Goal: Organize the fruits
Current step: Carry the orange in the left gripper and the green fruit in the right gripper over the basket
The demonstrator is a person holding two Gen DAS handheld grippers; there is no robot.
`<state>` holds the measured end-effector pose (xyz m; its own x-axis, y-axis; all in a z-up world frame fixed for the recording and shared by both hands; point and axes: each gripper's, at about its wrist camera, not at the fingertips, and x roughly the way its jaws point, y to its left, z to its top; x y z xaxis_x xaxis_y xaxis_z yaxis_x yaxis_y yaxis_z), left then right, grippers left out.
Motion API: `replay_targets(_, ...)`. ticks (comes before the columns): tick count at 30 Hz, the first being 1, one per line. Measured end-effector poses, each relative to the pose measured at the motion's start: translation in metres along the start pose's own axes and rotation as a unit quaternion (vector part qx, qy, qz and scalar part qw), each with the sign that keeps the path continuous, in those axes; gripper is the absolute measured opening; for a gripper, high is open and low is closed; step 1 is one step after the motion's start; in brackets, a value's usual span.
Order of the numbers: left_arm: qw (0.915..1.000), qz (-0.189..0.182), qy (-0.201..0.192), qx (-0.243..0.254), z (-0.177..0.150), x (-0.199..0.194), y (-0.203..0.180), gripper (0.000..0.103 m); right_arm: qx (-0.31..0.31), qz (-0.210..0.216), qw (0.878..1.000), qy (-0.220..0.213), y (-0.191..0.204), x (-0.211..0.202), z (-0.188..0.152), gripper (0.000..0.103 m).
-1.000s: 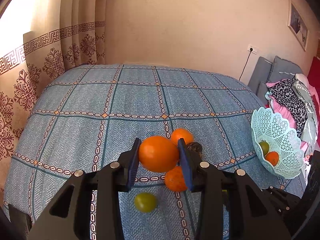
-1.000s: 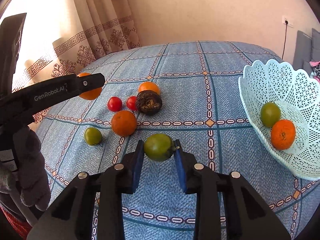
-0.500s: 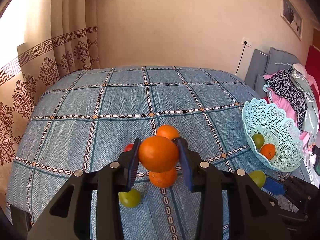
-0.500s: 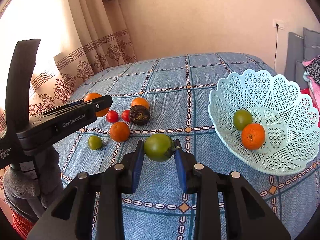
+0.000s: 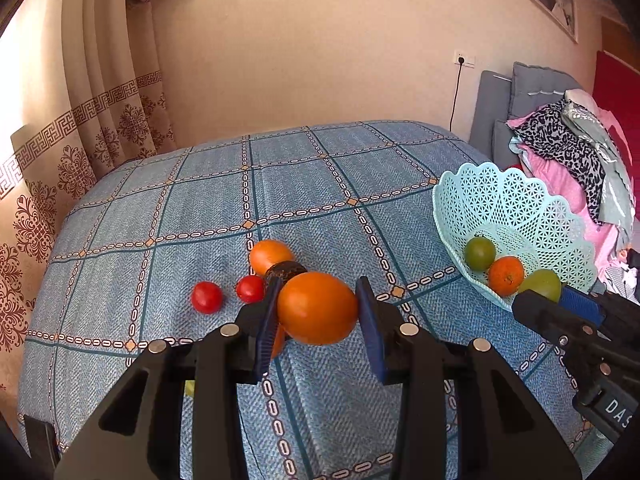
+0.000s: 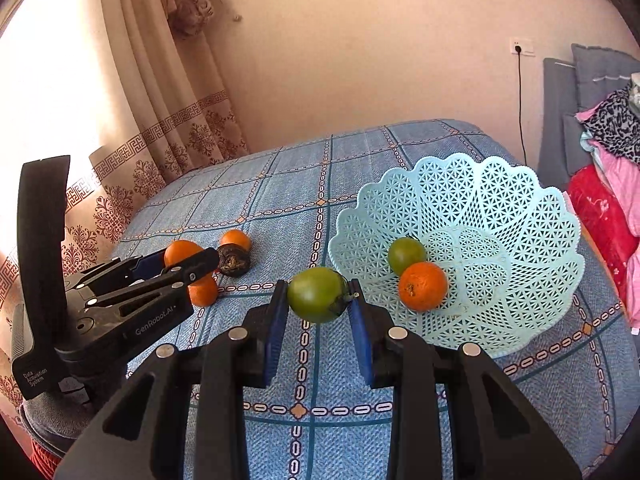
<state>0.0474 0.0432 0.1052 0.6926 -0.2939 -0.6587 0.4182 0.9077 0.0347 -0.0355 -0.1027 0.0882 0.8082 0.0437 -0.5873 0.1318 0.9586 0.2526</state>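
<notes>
Jaws clamped both sides — left gripper [image 5: 318, 312] holds an orange [image 5: 317, 308], right gripper [image 6: 318, 302] a green tomato [image 6: 316, 294] — just beside the basket [image 6: 520, 208].

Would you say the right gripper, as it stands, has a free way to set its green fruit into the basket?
Probably yes. The right gripper, shut on the green fruit, sits just beside the basket's near rim, with nothing between them. The two fruits inside lie near the middle, leaving bare mesh around them.
</notes>
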Motion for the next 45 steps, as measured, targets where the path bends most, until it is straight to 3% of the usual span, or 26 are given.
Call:
replay_targets(26,0.9963,-0.038,-0.007,0.077,0.014,0.001,-0.089,0.039,0.029,-0.073,0.996,-0.043,-0.079,-0.029,0.022,0.03)
replay_targets(45,0.9923,-0.052,-0.004,0.113,0.035,0.026,-0.13,0.038,0.055,-0.094,0.993,-0.051,-0.115,-0.029,0.03,0.031)
